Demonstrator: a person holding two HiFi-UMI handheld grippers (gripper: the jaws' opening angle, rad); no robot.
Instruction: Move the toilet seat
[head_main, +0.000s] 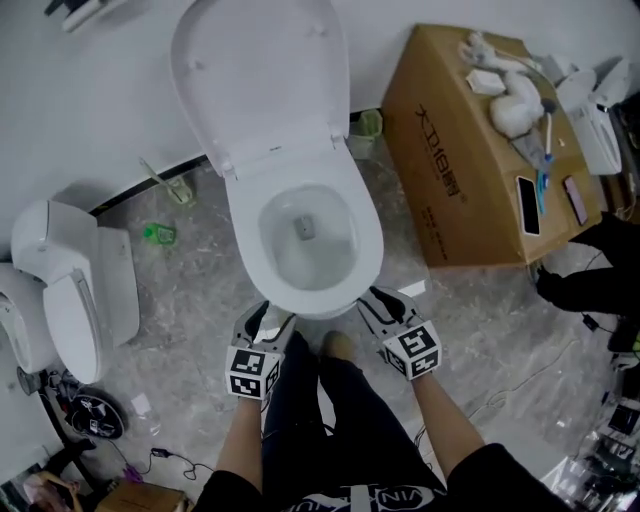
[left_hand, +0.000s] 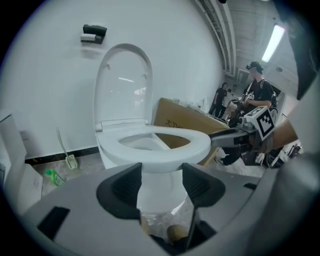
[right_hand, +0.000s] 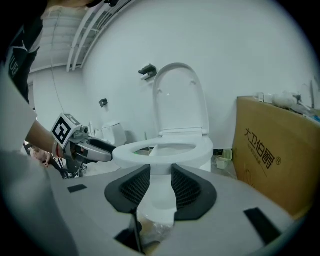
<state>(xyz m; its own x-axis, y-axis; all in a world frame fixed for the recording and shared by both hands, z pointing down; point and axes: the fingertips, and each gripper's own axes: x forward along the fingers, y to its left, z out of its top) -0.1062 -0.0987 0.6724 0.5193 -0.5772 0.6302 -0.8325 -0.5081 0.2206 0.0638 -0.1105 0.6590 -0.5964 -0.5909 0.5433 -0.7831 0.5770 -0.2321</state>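
**Both grippers spread at the front of the toilet seat**

My left gripper (left_hand: 161, 182) has its jaws spread with nothing pinched between them. Its tips sit at the left front of the toilet seat (left_hand: 160, 150), whose white rim runs across just above the jaws. The seat is on the toilet straight ahead of me, ring towards me. Through its opening in the left gripper view I see a slice of brown cardboard, so the seat looks tipped up a little off the bowl. The lid (head_main: 262, 70) stands upright against the white wall.

Far to the left, a spare toilet (head_main: 75, 290) lies on the grey stone-look floor (head_main: 190, 300), and a green bottle (head_main: 158, 234) lies between it and my toilet.

My right gripper (right_hand: 161, 185) is likewise spread and holds nothing. Its tips are at the right front of the seat, and its view shows the left gripper's tip touching the seat's far edge. To the right stands a cardboard box (head_main: 450, 150) with a phone (head_main: 527, 205) on top.
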